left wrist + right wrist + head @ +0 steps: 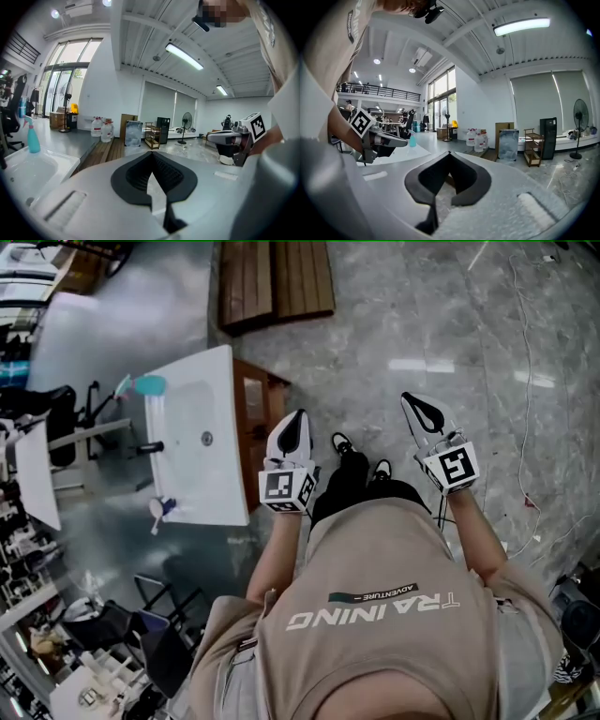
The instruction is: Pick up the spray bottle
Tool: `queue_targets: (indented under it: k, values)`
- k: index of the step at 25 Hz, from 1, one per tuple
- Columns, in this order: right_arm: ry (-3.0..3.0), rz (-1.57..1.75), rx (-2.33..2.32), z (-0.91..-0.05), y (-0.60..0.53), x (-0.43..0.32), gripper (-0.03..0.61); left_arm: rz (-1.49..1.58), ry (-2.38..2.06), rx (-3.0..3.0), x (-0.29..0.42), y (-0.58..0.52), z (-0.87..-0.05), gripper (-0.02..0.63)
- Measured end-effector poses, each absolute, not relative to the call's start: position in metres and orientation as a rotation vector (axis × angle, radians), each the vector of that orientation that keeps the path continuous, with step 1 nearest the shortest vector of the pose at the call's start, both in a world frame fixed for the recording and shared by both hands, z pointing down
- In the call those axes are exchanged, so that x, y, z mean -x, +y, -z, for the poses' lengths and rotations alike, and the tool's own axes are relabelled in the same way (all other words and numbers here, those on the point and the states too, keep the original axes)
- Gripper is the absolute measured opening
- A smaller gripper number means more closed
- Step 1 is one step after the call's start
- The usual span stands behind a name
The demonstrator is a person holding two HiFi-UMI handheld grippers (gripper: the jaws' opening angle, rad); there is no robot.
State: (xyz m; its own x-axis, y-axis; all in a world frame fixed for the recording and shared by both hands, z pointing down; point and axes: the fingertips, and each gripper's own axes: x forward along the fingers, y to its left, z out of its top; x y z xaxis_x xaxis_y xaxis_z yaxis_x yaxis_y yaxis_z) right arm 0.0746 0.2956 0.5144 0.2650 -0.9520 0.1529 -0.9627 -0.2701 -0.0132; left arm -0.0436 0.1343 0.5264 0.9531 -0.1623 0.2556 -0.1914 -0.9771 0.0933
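Marble flooring (422, 334) is surrounding a white sink (220, 427) carrying the spray bottle (150, 386). Left tongs (298, 418) and right tongs (411, 401) are hovering closed, empty.

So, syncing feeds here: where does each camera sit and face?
Head view: on the head, steeply down at sink, left gripper, right gripper, torso, shoes.
Left gripper view: on that gripper, level past shut jaws; right gripper at right.
Right gripper view: likewise; shut jaws, left gripper at left.
Shared: spray bottle, in all three.
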Motion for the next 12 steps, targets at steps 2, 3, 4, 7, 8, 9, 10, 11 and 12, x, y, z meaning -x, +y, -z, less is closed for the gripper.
queue_targets:
  k: [2,3,4,7,8,9,10,11,12]
  values:
    - [-1.844,-0.184,-2.416,-0.510,0.278,-0.074,0.002,-0.387,-0.278,-2.968,0.043,0.117,-0.537,0.017]
    - [-1.843,-0.177,-2.415,-0.508,0.269,-0.076,0.002,-0.386,-0.274,-2.966,0.039,0.108,-0.540,0.017]
    - [-1.841,-0.180,-2.423,-0.506,0.261,-0.080,0.002,-0.382,-0.263,-2.971,0.034,0.100,-0.540,0.017]
    - [-1.835,-0.203,-2.474,-0.493,0.244,-0.096,0.002,-0.331,-0.211,-3.014,0.007,0.078,-0.526,0.017]
    - [-1.831,-0.197,-2.477,-0.488,0.238,-0.103,0.002,-0.299,-0.200,-3.028,-0.004,0.070,-0.518,0.017]
    - [-1.828,-0.184,-2.473,-0.482,0.231,-0.110,0.002,-0.267,-0.199,-3.037,-0.013,0.061,-0.510,0.017]
    - [-1.827,-0.165,-2.468,-0.477,0.222,-0.116,0.002,-0.237,-0.202,-3.042,-0.021,0.051,-0.504,0.017]
    - [-1.827,-0.141,-2.464,-0.471,0.211,-0.121,0.002,-0.212,-0.207,-3.045,-0.026,0.040,-0.499,0.017]
    - [-1.831,-0.113,-2.461,-0.464,0.199,-0.123,0.002,-0.194,-0.210,-3.048,-0.030,0.030,-0.495,0.017]
